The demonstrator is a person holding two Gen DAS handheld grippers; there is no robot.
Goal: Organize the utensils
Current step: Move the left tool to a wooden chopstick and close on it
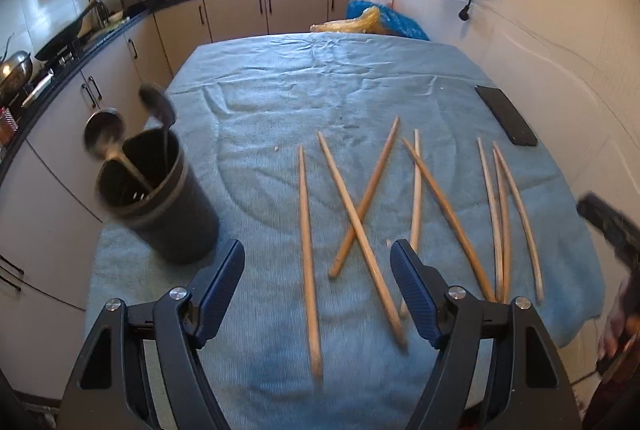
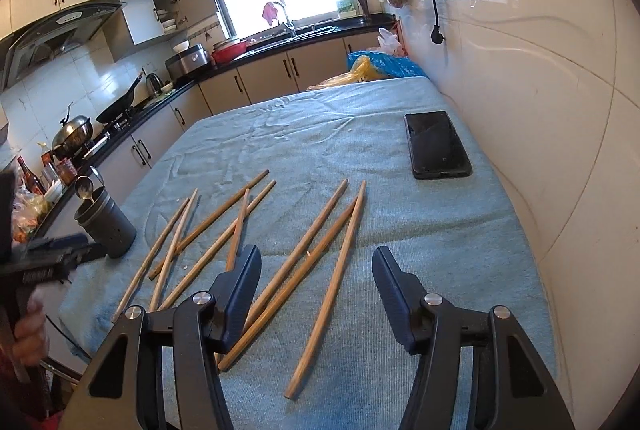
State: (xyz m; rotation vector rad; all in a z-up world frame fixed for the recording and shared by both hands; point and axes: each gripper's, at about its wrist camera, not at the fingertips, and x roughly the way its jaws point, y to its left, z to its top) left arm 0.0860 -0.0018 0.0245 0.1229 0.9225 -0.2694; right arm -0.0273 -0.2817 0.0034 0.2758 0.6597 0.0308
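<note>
Left gripper (image 1: 318,258) jaws apart, nothing between the pads, low centre of its frame above the chopsticks (image 1: 308,250) scattered mid-cloth. Right gripper (image 2: 316,270) also spread wide, empty, over the rightmost sticks. Bare blue cloth (image 2: 460,230) to the right of them is open room up to the wall (image 2: 540,110). Holder (image 1: 160,198) with two spoons (image 1: 102,134) sits at the cloth's left edge, close to the drop-off. Phone (image 2: 438,146) lies further back right, near the wall edge. Far half of cloth bare.
</note>
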